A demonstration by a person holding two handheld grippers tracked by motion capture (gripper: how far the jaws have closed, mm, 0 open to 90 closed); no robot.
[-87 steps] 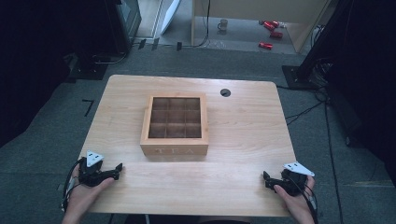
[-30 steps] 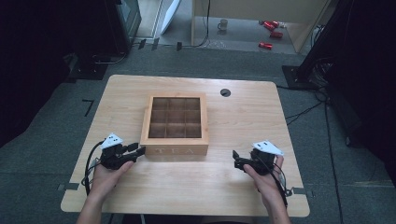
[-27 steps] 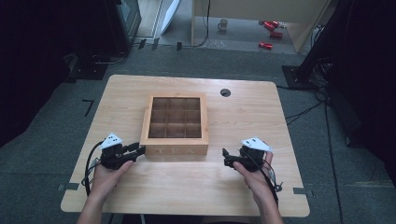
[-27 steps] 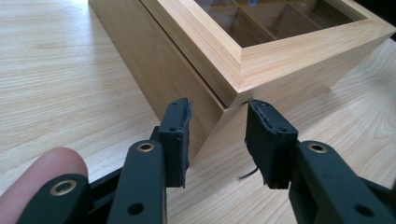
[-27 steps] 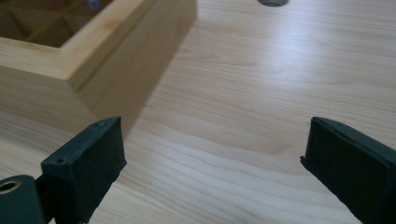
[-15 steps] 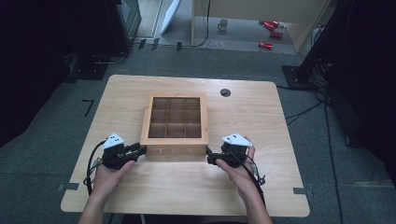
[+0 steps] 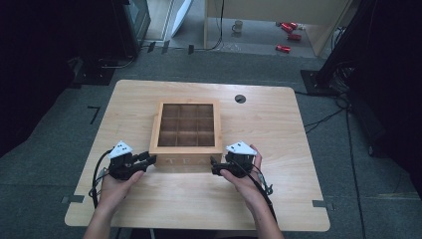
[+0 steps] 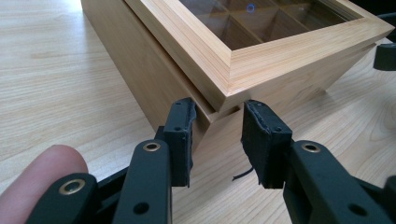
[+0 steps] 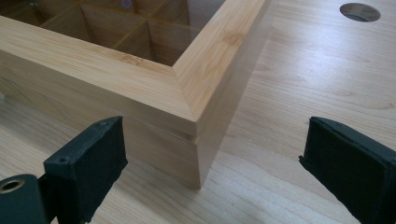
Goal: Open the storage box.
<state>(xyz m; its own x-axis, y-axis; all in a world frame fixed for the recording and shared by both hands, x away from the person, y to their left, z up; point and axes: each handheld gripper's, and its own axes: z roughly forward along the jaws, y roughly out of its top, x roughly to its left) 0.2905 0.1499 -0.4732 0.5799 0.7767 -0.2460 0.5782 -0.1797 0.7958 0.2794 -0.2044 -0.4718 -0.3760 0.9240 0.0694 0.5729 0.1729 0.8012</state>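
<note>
A light wooden box (image 7: 186,130) with a glass-paned lid over a grid of compartments stands mid-table, lid down. My left gripper (image 7: 151,159) sits at the box's near left corner. In the left gripper view it (image 8: 217,140) is open, its pads (image 8: 183,135) on either side of that corner (image 8: 219,100), just below the lid seam. My right gripper (image 7: 213,167) is at the near right corner. In the right gripper view it (image 9: 212,158) stands wide open, with the box corner (image 9: 196,140) between the jaws and well clear of both pads.
The box rests on a wooden table (image 7: 278,149) with a round cable hole (image 7: 240,98) behind the box on the right. Bare tabletop lies on both sides and in front. On the floor beyond are red cans (image 7: 286,37) and a mug (image 7: 238,25).
Both grippers have come in from the table's front corners to the box's front corners. In the last second the right one slid left to the box while the left barely moved.
</note>
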